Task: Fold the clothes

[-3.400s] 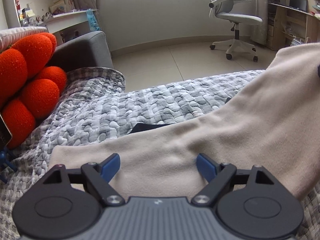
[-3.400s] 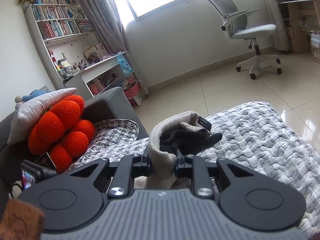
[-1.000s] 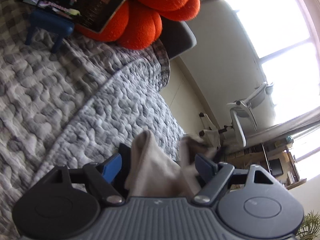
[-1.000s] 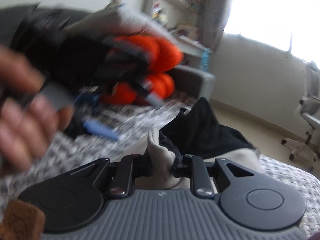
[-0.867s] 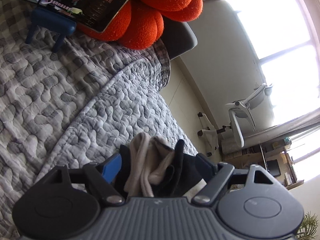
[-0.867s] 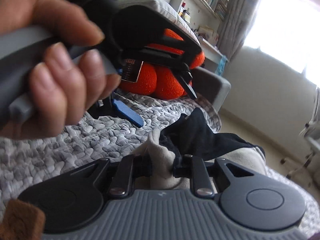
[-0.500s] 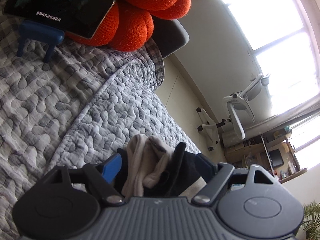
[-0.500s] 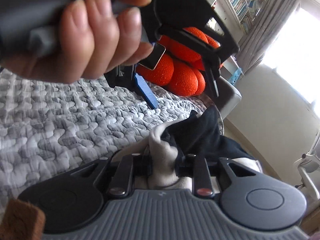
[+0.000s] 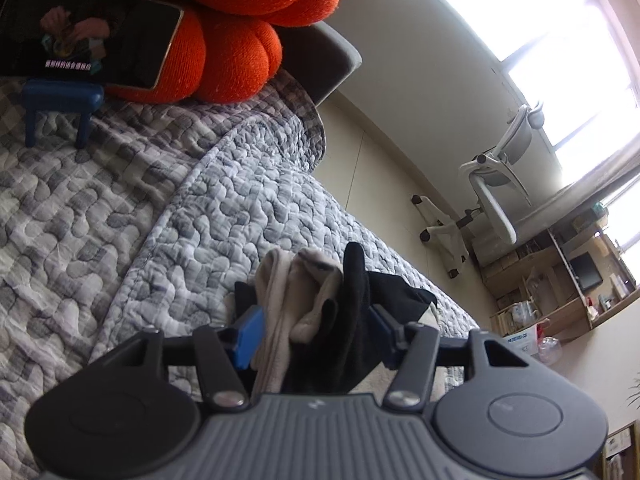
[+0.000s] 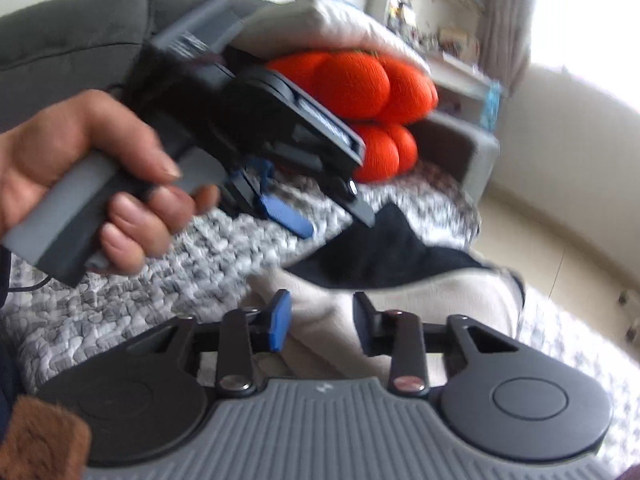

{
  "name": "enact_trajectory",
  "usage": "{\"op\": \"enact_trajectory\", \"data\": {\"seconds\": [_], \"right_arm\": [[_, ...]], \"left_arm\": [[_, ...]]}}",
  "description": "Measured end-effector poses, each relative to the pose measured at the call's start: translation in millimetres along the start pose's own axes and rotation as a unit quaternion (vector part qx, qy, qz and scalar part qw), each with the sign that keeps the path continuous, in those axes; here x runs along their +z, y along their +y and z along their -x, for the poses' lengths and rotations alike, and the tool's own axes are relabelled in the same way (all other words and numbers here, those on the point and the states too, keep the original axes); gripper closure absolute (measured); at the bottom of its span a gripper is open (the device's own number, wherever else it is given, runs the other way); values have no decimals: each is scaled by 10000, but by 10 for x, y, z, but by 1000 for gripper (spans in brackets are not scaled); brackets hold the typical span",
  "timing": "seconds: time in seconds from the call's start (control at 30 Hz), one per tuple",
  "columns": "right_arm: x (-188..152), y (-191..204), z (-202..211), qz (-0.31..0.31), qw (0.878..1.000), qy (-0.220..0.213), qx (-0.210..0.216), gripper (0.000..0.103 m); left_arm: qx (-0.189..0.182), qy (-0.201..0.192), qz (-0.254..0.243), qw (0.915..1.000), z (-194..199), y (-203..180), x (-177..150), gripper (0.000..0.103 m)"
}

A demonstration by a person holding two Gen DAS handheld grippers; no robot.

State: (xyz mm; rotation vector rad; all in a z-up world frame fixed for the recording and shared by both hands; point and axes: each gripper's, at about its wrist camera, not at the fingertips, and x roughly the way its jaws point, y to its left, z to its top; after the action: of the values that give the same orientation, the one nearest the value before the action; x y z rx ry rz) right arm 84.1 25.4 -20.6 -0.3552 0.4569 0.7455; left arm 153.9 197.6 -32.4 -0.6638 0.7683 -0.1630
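One wide quilted bedspread point(image 9: 120, 208), grey and white in a pebbly stitched pattern, covers the whole soft surface. Against the dark grey sofa arm point(image 9: 320, 60) sits a knobbly orange knitted cushion point(image 9: 240, 32), and a glossy flat phone point(image 9: 88, 36) leans on it atop a small blue plastic stand point(image 9: 60, 96). The garment point(image 9: 312, 304), soft beige fleece with a black lining, lies bunched in thick folds on the bedspread. The left gripper point(image 9: 312, 328) is closing, its blue pads clamping the bundled folds. The right gripper point(image 10: 320, 320) is opening; beige cloth sits between its pads, seemingly unpressed. The person's hand point(image 10: 80, 176) grips the left tool's grey handle.
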Motion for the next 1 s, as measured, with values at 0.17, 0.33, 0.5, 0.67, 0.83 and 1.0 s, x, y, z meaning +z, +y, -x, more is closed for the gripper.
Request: {"op": "enact_trajectory", "data": {"seconds": [0.17, 0.33, 0.5, 0.67, 0.83, 1.0], "right_arm": [[-64, -19, 40, 62, 10000, -18, 61, 70], [-63, -91, 14, -78, 10000, -18, -46, 70], [-90, -184, 87, -339, 9994, -58, -81, 70], [-120, -244, 7, -477, 9987, 155, -108, 70], [-195, -299, -107, -601, 9972, 438, -111, 72], [-237, -321, -152, -624, 9965, 553, -95, 72]], "left_arm": [[84, 53, -152, 9998, -24, -51, -40, 48], [138, 43, -269, 9995, -24, -99, -59, 48], [145, 25, -303, 9994, -8, -115, -70, 48], [217, 33, -442, 9988, -26, -155, -98, 53], [283, 33, -505, 9983, -18, -151, -101, 60], [225, 29, -438, 9988, 7, -136, -89, 62]]}}
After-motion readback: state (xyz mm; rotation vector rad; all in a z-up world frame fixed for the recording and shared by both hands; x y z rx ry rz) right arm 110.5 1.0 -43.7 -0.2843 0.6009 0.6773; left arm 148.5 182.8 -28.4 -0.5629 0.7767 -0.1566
